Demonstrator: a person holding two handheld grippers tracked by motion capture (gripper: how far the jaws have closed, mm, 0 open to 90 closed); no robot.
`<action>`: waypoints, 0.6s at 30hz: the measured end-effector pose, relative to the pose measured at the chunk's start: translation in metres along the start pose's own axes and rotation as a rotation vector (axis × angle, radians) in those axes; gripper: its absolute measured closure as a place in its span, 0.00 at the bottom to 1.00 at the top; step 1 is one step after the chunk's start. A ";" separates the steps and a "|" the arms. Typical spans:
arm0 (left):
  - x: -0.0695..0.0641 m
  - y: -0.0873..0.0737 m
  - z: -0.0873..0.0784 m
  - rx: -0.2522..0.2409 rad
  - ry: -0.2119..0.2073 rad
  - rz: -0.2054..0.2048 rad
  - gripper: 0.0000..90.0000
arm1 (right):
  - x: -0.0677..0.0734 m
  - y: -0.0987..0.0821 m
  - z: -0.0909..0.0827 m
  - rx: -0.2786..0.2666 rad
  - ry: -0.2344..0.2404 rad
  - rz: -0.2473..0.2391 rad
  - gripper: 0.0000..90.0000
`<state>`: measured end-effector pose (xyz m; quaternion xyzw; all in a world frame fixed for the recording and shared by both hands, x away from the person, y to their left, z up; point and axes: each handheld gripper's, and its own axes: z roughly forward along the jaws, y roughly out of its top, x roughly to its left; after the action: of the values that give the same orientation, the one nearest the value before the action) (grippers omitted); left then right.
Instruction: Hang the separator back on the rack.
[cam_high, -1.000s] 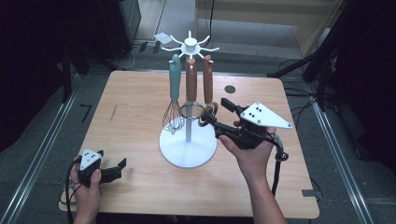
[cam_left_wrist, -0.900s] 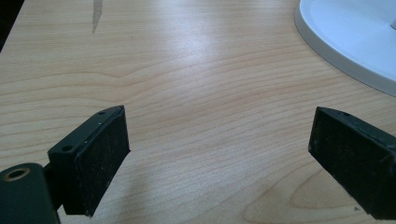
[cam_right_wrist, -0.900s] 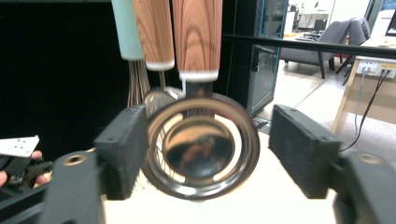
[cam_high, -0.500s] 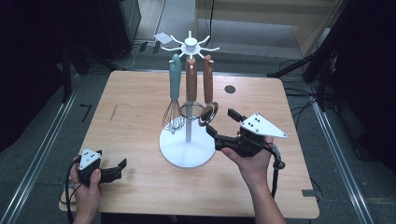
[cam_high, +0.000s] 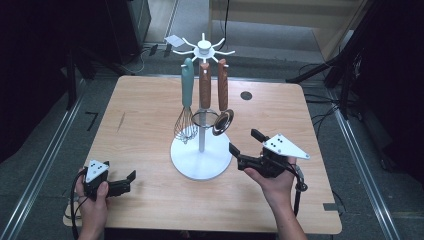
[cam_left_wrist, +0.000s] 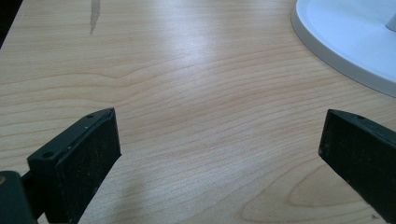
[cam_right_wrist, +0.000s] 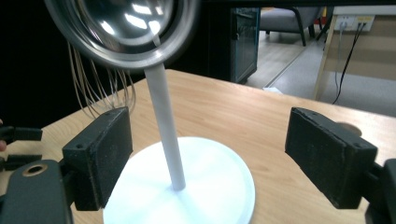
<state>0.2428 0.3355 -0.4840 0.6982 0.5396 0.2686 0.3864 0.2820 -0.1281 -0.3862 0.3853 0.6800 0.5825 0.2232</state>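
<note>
Both tongs wide open, gripping nothing.
My right tongs (cam_high: 243, 148) sit beside the utensil stand (cam_high: 201, 159) at centre; left tongs (cam_high: 131, 178) lower left on the counter (cam_high: 145, 107).

From my right gripper view, ladle bowl (cam_right_wrist: 122, 28) is cut off at top, whisk wires (cam_right_wrist: 100, 86) partly hidden behind it.

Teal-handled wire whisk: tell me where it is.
In the high view, the teal-handled wire whisk hangs leftmost on the white utensil stand at table centre, beside the brown wooden-handled utensil.
</note>
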 end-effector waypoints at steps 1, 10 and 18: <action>0.000 0.000 0.000 0.001 -0.001 0.002 0.00 | -0.002 -0.004 0.000 0.004 -0.004 0.001 0.17; 0.000 0.000 0.000 0.001 0.002 0.003 0.00 | -0.017 -0.034 -0.002 0.047 -0.054 0.024 0.18; 0.000 0.000 0.000 0.001 0.004 0.004 0.00 | -0.029 -0.051 -0.011 0.073 -0.096 0.026 0.20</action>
<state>0.2426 0.3352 -0.4839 0.6988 0.5392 0.2705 0.3844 0.2776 -0.1592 -0.4371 0.4295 0.6841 0.5412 0.2336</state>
